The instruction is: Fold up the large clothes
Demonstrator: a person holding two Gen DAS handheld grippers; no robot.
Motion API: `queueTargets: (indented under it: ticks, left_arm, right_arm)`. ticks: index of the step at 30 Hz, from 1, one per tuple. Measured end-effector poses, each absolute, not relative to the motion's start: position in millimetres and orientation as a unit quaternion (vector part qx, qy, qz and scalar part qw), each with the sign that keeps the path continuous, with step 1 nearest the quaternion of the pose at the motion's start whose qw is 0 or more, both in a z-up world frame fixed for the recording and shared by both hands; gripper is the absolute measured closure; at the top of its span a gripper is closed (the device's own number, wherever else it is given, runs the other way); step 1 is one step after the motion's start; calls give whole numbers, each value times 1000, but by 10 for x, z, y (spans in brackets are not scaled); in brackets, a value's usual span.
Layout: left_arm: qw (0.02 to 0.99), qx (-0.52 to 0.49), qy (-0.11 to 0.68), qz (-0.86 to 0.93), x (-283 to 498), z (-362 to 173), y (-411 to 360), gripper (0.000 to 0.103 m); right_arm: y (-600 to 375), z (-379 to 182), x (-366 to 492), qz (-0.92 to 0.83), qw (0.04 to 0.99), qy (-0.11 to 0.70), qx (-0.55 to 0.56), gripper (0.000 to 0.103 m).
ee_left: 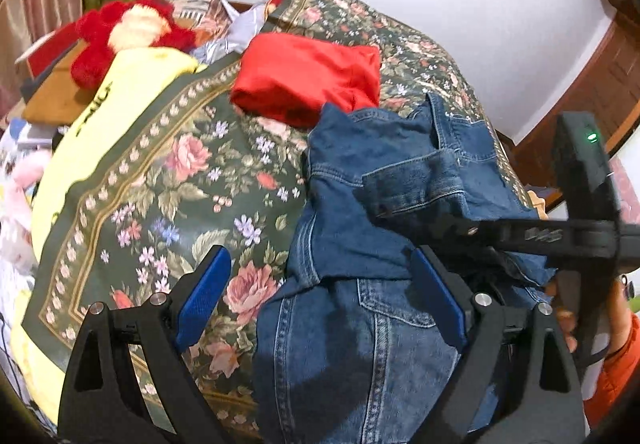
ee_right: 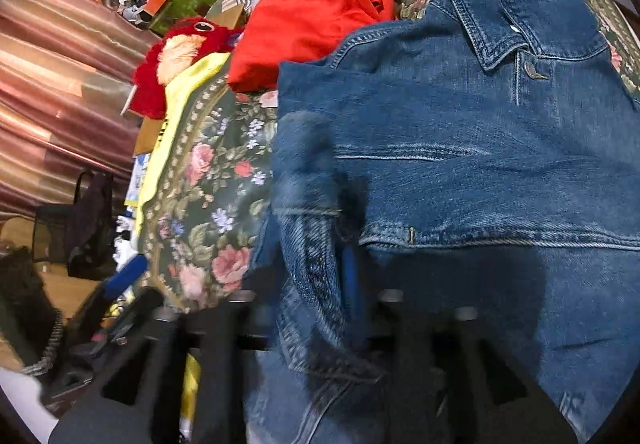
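Denim jacket (ee_right: 460,148): spread on flowered bedspread (ee_left: 160,180), hem cut off below.
Left gripper (ee_left: 320,292): blue pads wide apart, empty, above jacket.
Right gripper (ee_right: 316,308): blurred, half hidden by sleeve; grip unclear.

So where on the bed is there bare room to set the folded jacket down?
Bare floral bedspread lies between the yellow cloth and the denim jacket, below the red folded garment. A smaller strip shows beyond the jacket collar. The far corner is crowded: red plush toy, boxes, loose clothes.
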State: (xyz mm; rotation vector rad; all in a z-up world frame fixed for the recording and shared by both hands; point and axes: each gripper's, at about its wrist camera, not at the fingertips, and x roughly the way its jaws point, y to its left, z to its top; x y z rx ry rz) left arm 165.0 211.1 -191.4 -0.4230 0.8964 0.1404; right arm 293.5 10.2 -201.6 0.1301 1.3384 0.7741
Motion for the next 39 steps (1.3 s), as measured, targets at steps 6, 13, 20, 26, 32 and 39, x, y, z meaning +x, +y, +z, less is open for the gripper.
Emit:
queueTargets:
  ticks: [6, 13, 20, 26, 32, 39]
  left_arm:
    - [868, -230, 438, 42, 1696, -1966, 2043, 11]
    - [841, -274, 466, 5, 1817, -2142, 1890, 11]
    - [789, -348, 506, 17, 1894, -2554, 1844, 11]
    - [747, -426, 511, -4, 1984, -2780, 1814, 12]
    - [758, -402, 513, 38, 2130, -2747, 1766, 46]
    - [827, -244, 499, 82, 2257, -2379, 1373, 74]
  right_arm:
    - [-155, -1567, 2928, 358, 754, 546, 79, 45]
    - [-894, -1087, 2975, 302, 834, 457, 60, 28]
    - [-1714, -1100, 3026, 224, 870, 435, 55, 22]
    - [-2257, -1532, 3033, 167, 860, 476, 73, 21]
    - [-2574, -1999, 2975, 132, 840, 519, 91, 21]
    - [-2666, -2276, 2907, 129, 823, 540, 123, 21]
